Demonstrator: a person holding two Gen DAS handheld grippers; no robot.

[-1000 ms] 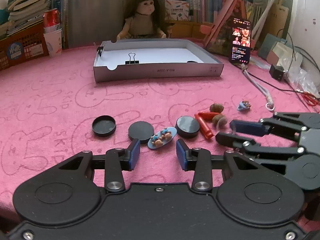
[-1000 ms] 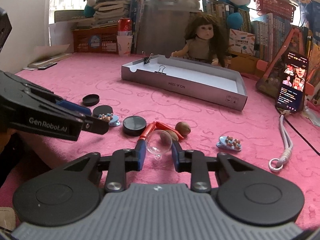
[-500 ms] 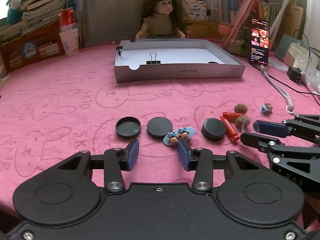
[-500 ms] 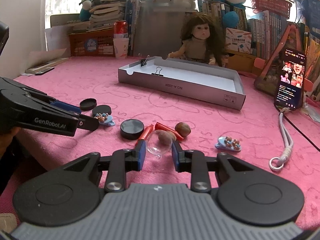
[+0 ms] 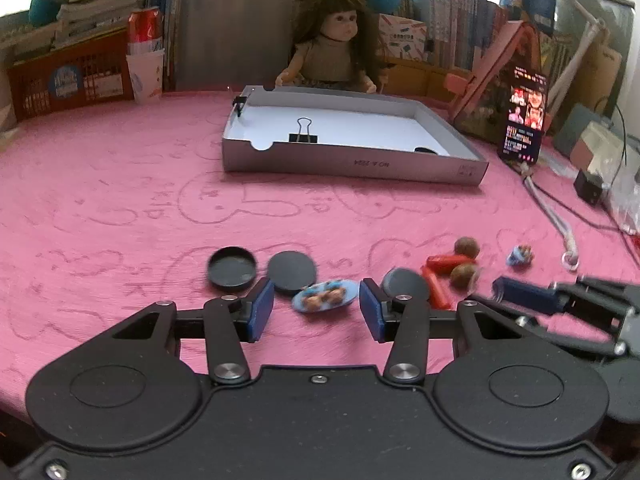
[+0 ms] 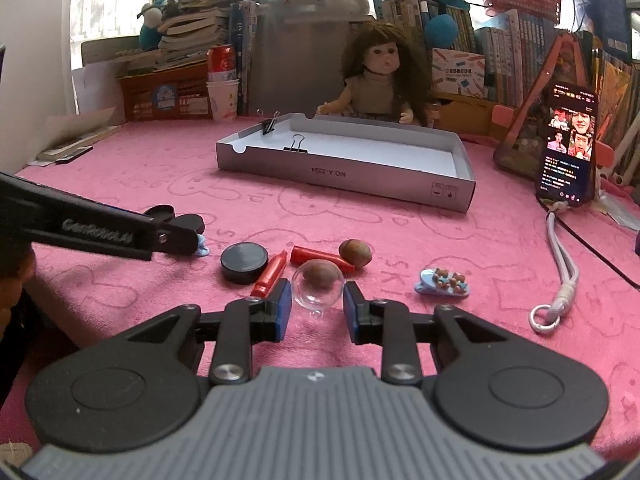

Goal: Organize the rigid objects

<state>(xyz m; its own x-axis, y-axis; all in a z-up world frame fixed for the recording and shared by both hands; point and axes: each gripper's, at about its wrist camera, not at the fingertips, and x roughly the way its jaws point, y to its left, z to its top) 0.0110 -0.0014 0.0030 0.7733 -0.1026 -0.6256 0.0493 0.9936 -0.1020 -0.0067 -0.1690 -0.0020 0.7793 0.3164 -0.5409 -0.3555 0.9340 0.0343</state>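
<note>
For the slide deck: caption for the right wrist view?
Right claw shut on clear glass ball; grey tray beyond.

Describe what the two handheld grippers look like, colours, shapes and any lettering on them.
Both are matte black with two round housings, silver screws and angular linkage arms ending in blue pads. The left gripper has a smooth black body. The right gripper has a ribbed grey body. Seen from the right wrist view, the left gripper's side arm bears white lettering, too blurred to read fully. No cables or sleeves are visible.
</note>
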